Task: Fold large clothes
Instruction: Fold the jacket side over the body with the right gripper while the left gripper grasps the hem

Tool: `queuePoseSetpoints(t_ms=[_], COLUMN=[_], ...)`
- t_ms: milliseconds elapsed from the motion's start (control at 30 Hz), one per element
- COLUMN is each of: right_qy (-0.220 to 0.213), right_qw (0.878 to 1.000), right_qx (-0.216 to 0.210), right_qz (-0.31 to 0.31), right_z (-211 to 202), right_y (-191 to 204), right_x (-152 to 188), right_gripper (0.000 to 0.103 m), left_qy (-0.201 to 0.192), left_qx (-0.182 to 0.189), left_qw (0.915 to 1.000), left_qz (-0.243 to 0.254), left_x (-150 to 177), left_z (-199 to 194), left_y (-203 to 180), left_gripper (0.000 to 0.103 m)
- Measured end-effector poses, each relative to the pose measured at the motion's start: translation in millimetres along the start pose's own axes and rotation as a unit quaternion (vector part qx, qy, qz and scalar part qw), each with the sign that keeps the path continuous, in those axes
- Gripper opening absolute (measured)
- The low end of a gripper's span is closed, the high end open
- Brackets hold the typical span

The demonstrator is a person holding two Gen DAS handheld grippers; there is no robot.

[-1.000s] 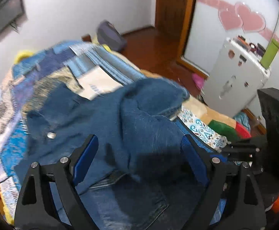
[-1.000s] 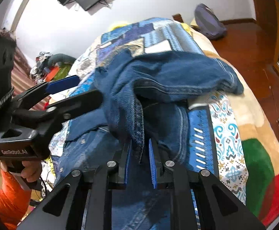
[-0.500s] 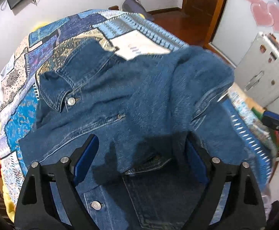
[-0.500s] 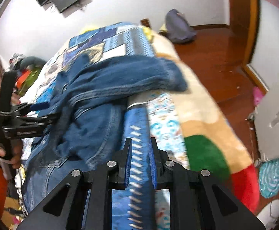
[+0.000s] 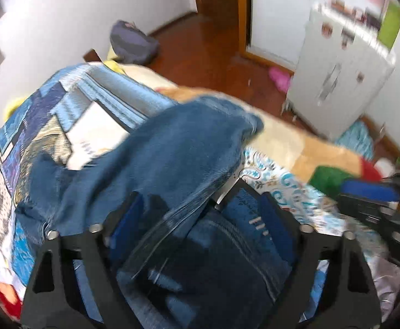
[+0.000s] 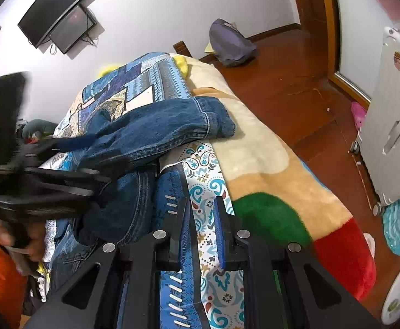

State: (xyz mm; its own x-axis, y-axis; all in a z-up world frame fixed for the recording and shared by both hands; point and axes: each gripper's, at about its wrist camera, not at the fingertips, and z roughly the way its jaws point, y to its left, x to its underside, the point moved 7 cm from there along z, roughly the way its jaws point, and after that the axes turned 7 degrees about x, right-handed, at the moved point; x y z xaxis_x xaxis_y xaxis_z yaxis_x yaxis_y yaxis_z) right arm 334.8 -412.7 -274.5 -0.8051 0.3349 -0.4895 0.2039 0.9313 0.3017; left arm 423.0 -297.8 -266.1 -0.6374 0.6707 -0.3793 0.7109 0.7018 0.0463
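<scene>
A blue denim jacket [image 5: 178, 159] lies bunched on the patchwork bedspread [image 5: 35, 126]; it also shows in the right wrist view [image 6: 161, 131], one sleeve stretched toward the bed's right side. My left gripper [image 5: 202, 219] is open, its jaws wide apart around the jacket's folded edge, with denim lying between them. It appears blurred at the left of the right wrist view [image 6: 71, 161]. My right gripper [image 6: 202, 227] is nearly shut with a narrow gap and holds nothing, hovering over the patterned bedspread [image 6: 200, 170] to the right of the jacket. It shows at the right edge of the left wrist view [image 5: 370, 192].
A beige, green and red blanket [image 6: 265, 181] covers the bed's right side. A white cabinet [image 6: 392, 115] stands on the wooden floor [image 6: 304, 87] to the right. A grey backpack [image 6: 230, 44] lies by the far wall. A TV [image 6: 57, 13] hangs on the wall.
My right gripper let go of the jacket and pulled back to the right over the bedspread. My left gripper swung right along the jacket, staying open. The sleeve now lies across the bed.
</scene>
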Motion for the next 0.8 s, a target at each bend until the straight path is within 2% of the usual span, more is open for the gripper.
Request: queuePoseSetpoints(t_ms=[67, 100, 133, 167, 200, 267, 367, 467, 567, 700, 800], right_qy=[-0.002, -0.001, 0.000, 0.002, 0.004, 0.010, 0.018, 0.017, 0.010, -0.010, -0.022], right_qw=[1.000, 1.000, 1.000, 1.000, 1.000, 1.000, 1.000, 0.999, 0.998, 0.995, 0.991], right_qx=[0.005, 0.008, 0.010, 0.012, 0.012, 0.010, 0.007, -0.002, -0.008, -0.012, -0.008], right_qz=[-0.003, -0.005, -0.007, -0.009, -0.011, -0.016, -0.025, -0.035, -0.054, -0.095, -0.129], right_z=[-1, -1, 0, 1, 3, 7, 15, 20, 21, 18, 20], right_y=[-1, -1, -1, 0, 1, 4, 11, 24, 44, 78, 106], right_x=[2, 4, 5, 6, 7, 8, 7, 0, -10, -26, -33], right_gripper=[0.013, 0.013, 0.013, 0.013, 0.013, 0.013, 0.013, 0.013, 0.013, 0.013, 0.013], left_qy=[0.020, 0.016, 0.009, -0.007, -0.018, -0.043, -0.093, -0.147, -0.199, -0.245, -0.244], left_qx=[-0.038, -0.063, -0.079, -0.092, -0.088, -0.078, -0.083, -0.090, -0.091, -0.098, -0.102], left_qw=[0.9991, 0.9978, 0.9967, 0.9957, 0.9959, 0.9959, 0.9916, 0.9838, 0.9725, 0.9550, 0.9485], left_qz=[0.007, 0.012, 0.014, 0.012, 0.002, -0.016, -0.033, -0.050, -0.081, -0.136, -0.174], left_x=[0, -1, -1, -3, -4, -7, -15, -24, -21, 19, 63], left_z=[23, 28, 28, 24, 19, 3, -37, -87, -141, -201, -213], left_y=[2, 5, 4, 7, 10, 15, 30, 52, 85, 141, 178], left_gripper=[0.066, 0.054, 0.036, 0.027, 0.018, 0.015, 0.013, 0.012, 0.012, 0.011, 0.011])
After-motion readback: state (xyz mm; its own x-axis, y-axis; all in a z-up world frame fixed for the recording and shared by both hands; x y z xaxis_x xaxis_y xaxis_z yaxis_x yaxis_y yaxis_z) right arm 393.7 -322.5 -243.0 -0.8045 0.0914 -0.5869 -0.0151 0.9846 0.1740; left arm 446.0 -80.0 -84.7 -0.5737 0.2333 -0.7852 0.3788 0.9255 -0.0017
